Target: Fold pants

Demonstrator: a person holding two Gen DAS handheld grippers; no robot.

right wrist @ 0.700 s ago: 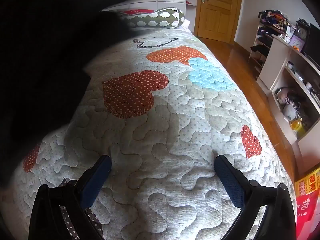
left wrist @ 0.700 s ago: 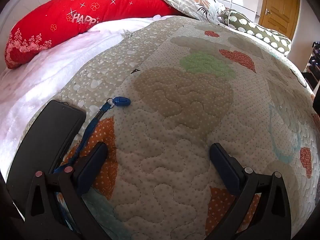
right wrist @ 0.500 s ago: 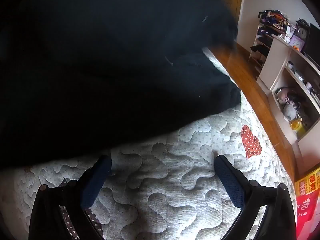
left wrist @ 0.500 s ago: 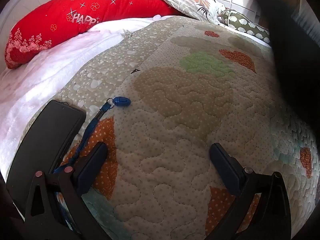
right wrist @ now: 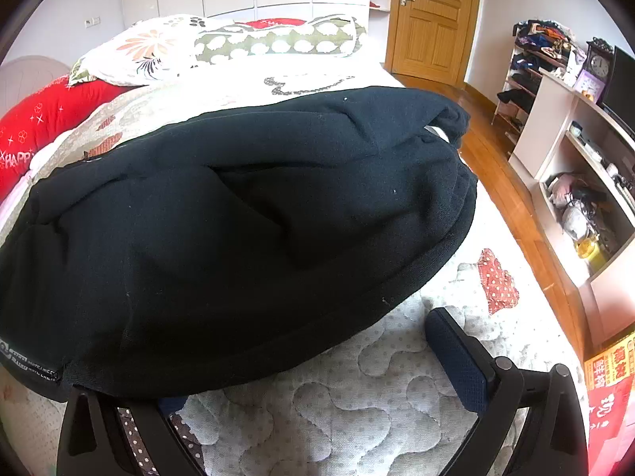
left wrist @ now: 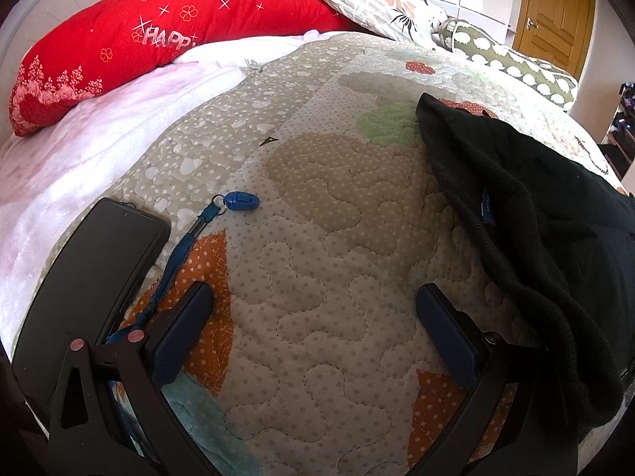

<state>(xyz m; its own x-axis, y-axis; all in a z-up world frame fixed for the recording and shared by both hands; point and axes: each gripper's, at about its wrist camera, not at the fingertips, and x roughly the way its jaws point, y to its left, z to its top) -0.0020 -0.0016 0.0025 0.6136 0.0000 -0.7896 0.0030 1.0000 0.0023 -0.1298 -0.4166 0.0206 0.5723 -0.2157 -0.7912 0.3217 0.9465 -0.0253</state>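
Black pants (right wrist: 238, 218) lay in a rumpled heap on the quilted bed (right wrist: 337, 404), filling the centre and left of the right wrist frame and the right edge of the left wrist frame (left wrist: 535, 218). Right claw (right wrist: 309, 361): jaws stood wide apart over the quilt at lower centre, gripping nothing; the pants' lower hem draped over its left finger. Left claw (left wrist: 313, 333): jaws wide apart and empty at lower centre. A dark phone (left wrist: 91, 277) and a blue lanyard (left wrist: 238, 201) lay at lower left; a red pillow (left wrist: 158, 39) lay at upper left.
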